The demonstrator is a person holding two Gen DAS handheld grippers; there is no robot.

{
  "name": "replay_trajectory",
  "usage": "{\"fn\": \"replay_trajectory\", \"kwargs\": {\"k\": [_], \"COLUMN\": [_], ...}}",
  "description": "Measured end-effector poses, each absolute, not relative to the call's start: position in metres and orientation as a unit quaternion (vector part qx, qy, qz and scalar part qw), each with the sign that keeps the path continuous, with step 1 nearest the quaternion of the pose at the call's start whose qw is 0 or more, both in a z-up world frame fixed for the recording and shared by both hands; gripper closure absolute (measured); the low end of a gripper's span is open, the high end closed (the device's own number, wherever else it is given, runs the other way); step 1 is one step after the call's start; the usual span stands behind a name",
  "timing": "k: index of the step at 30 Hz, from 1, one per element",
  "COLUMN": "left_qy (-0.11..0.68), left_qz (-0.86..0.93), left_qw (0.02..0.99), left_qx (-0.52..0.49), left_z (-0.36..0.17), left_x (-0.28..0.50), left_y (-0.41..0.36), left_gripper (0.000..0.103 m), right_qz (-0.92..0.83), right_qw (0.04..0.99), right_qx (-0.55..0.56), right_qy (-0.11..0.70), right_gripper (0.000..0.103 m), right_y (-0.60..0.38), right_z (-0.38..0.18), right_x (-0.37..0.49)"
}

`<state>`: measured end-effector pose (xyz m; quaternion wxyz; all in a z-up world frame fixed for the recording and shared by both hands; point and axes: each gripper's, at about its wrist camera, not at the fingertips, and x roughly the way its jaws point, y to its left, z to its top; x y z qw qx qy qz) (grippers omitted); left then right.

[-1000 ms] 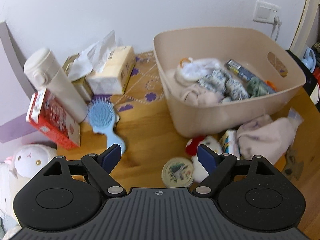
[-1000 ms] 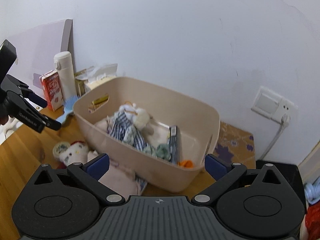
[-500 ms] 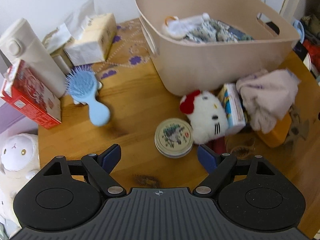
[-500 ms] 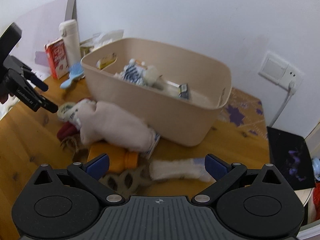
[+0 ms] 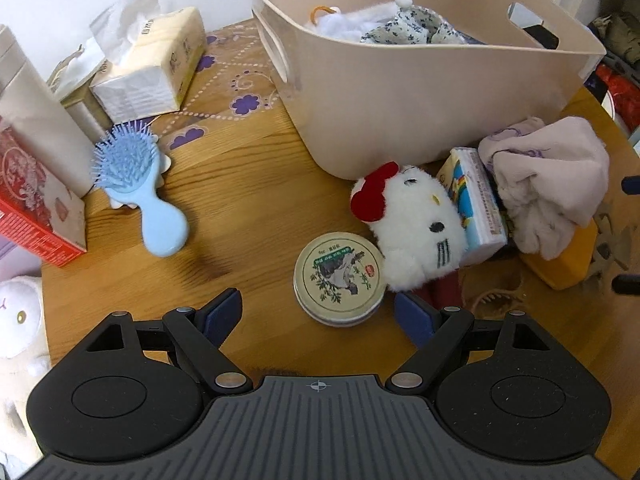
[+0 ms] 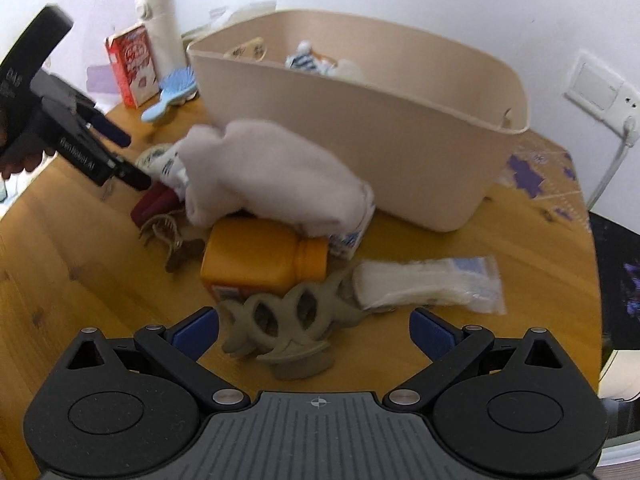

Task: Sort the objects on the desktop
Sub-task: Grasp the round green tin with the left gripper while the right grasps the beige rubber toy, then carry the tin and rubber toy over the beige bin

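between left claw (image 5: 318,314) fingers: round tin (image 5: 338,279) | both claws wide open, empty | right claw (image 6: 314,330): hair clip (image 6: 288,326) between fingers

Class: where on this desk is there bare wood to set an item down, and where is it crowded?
Bare wood lies between the blue hairbrush, the beige bin and the round tin. Crowded: the pile before the bin, with plush cat, pink cloth and orange bottle.

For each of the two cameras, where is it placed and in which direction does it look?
Left wrist: sits on the left gripper, open, looking down at the round tin and cat plush.
Right wrist: sits on the right gripper, open, facing the hair claw and orange bottle; the left gripper shows at left.
Both share the beige bin and blue hairbrush.
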<state>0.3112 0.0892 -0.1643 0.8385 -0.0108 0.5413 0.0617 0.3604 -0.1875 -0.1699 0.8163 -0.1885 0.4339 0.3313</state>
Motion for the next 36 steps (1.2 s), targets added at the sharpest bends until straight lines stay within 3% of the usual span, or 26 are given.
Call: {"fn": "replay_trajectory", "kwargs": {"k": [15, 19, 23, 26, 36], "left_qy": [0.526, 0.519, 0.512, 0.513, 0.517], "left_qz": [0.038, 0.023, 0.012, 0.011, 0.018], "left_qw": [0.849, 0.854, 0.859, 0.858, 0.856], "left_qx": [-0.008, -0.003, 0.003, 0.003, -0.005], "left_z": [-0.179, -0.178, -0.175, -0.176, -0.175], "left_x": [0.321, 0.319, 0.317, 0.315, 0.299], "left_y": [0.087, 0.085, 0.079, 0.078, 0.074], "left_gripper": [0.02, 0.031, 0.048, 0.048, 0.048], "right_qz": [0.324, 0.325, 0.336, 0.341, 0.35], "right_qw": [0.808, 0.81, 0.808, 0.808, 0.806], "right_qx": [-0.207, -0.203, -0.191, -0.182, -0.18], "right_qy": [0.446, 0.445, 0.444, 0.444, 0.441], "right_gripper": [0.0, 0.001, 0.013, 0.019, 0.02], "right_y": [-0.175, -0.176, -0.178, -0.181, -0.194], "right_z": [-0.194, -0.195, -0.195, -0.195, -0.192], "right_x": [0.362, 0.363, 0.365, 0.364, 0.352]}}
